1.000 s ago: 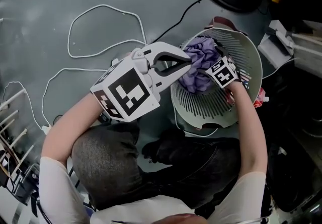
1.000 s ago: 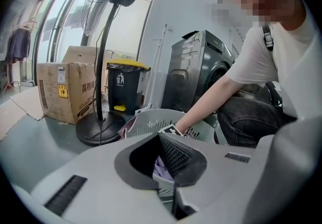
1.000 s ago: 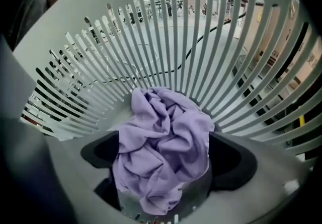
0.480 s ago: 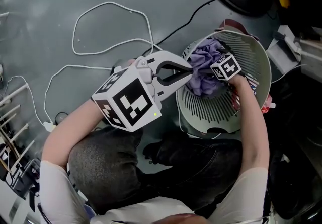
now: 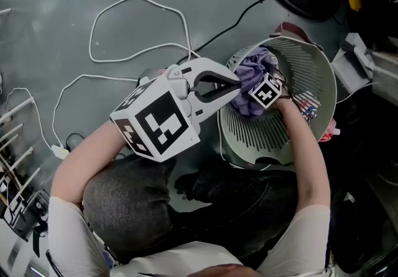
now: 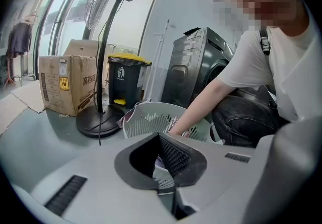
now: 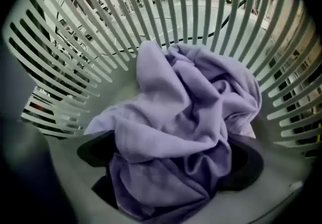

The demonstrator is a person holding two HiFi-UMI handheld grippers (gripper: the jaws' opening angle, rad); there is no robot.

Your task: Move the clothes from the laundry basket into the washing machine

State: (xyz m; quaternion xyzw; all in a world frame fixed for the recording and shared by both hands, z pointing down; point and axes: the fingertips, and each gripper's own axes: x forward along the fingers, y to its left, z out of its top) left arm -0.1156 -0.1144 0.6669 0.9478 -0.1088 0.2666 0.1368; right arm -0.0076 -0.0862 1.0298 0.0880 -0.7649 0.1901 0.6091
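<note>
litter sign on dustbin [image 6: 126,78], carton [image 6: 64,84] print unreadable

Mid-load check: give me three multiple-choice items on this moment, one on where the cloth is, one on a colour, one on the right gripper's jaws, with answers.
1. Where does the purple cloth lie?
A) in the laundry basket
B) on the floor
C) in the washing machine

2. What colour is the bin's lid?
A) red
B) yellow
C) blue

3. How do the jaws of the right gripper stand?
A) shut and empty
B) clamped on the basket's rim
C) wide apart with the cloth between them

Answers:
1 A: the cloth rests against the basket's slatted wall.
2 B: the lid on the black bin is yellow.
3 C: both dark pads sit spread either side of the bunched cloth.
</note>
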